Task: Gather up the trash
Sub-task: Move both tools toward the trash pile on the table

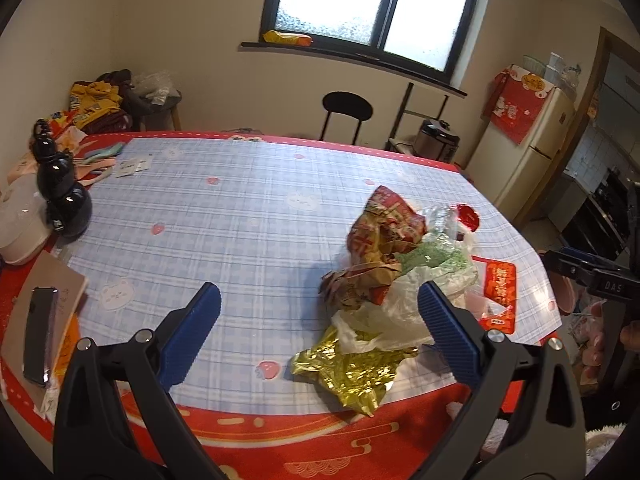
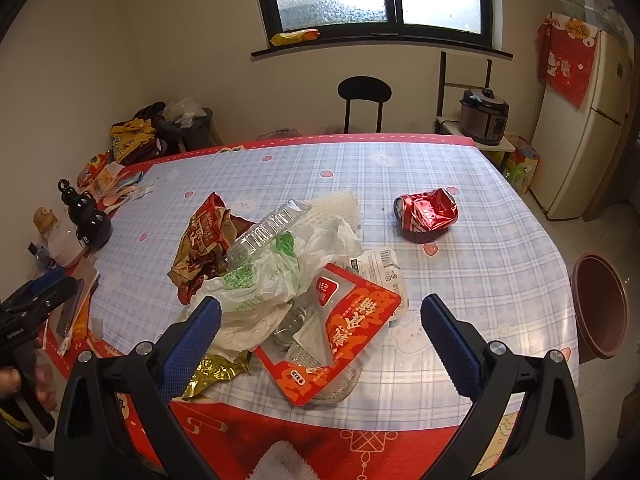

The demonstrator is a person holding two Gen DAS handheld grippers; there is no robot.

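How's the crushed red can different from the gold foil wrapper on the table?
The crushed red can lies alone, apart from the trash pile; the gold foil wrapper is tucked partly under the pile at the table's near edge. The can is a dented red cylinder; the wrapper is a flat, crinkled gold sheet. Both are shiny and crumpled.
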